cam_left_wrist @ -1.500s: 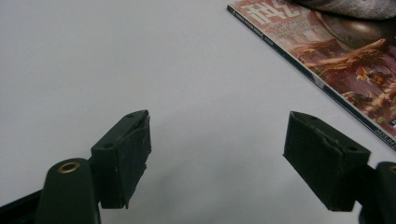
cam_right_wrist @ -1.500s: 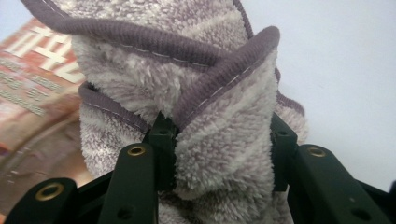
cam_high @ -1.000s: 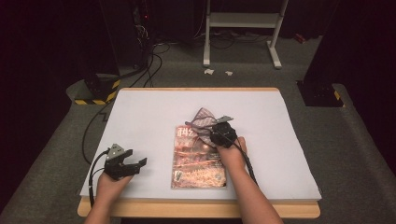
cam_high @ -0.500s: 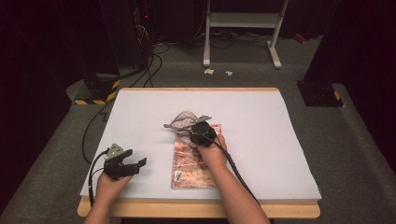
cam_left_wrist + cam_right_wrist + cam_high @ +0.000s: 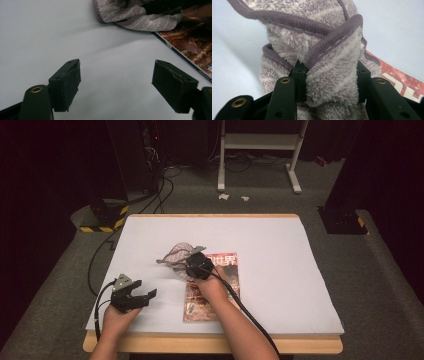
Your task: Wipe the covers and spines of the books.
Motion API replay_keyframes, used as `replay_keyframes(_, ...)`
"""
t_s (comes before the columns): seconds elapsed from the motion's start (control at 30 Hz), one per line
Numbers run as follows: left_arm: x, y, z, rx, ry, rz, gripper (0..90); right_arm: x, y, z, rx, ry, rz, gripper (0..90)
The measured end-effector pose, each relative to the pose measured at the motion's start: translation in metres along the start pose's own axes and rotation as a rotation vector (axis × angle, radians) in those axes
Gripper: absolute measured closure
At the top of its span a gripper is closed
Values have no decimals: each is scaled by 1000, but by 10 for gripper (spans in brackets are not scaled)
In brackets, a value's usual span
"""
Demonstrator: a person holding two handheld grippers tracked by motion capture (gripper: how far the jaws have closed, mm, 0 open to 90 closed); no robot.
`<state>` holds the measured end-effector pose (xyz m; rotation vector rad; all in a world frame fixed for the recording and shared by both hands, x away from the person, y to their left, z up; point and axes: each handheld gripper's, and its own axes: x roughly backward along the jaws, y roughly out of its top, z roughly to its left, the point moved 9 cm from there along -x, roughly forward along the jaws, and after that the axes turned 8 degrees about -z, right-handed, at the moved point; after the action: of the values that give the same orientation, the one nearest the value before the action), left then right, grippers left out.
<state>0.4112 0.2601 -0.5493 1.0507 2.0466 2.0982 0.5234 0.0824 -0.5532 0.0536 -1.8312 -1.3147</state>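
High view: the right tool (image 5: 192, 262) grips a bunched towel (image 5: 176, 255) at the magazine's (image 5: 212, 287) eleven o'clock corner; the left tool (image 5: 142, 296), jaws wide, rests at the bench's (image 5: 280, 250) seven o'clock. Left gripper view: wide jaws, towel (image 5: 130, 15) at one o'clock. Right gripper view: jaws clamp the towel (image 5: 329, 82).

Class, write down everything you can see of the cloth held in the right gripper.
The cloth is a small fluffy towel, pale grey-mauve with faint stripes and a darker purple stitched hem. It looks like soft terry or fleece. It is bunched and folded, with hems crossing over each other. The right gripper clamps a thick fold between its black jaws. In the high view the cloth sits at the upper left corner of the magazine, spilling onto the white table. Whether its lower folds rest on the table cannot be told.
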Motion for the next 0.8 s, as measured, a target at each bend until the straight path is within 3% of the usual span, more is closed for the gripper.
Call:
replay_keyframes(0.17,1,0,0,0,1,-1,231,4,-4,-10,-6,-18,1,576)
replay_keyframes(0.3,1,0,0,2,2,0,231,10,-10,-27,-36,-38,0,573)
replay_keyframes(0.37,0,-1,-1,3,0,2,231,17,-17,-45,-58,-64,1,573)
replay_keyframes(0.43,0,-1,-1,1,-1,4,231,19,-19,-50,-60,-71,2,573)
replay_keyframes(0.6,-2,-2,-2,-3,-1,10,231,36,-35,-85,-105,-126,-1,573)
replay_keyframes(0.8,-3,-3,-3,-10,0,17,231,53,-50,-113,-148,-165,-2,573)
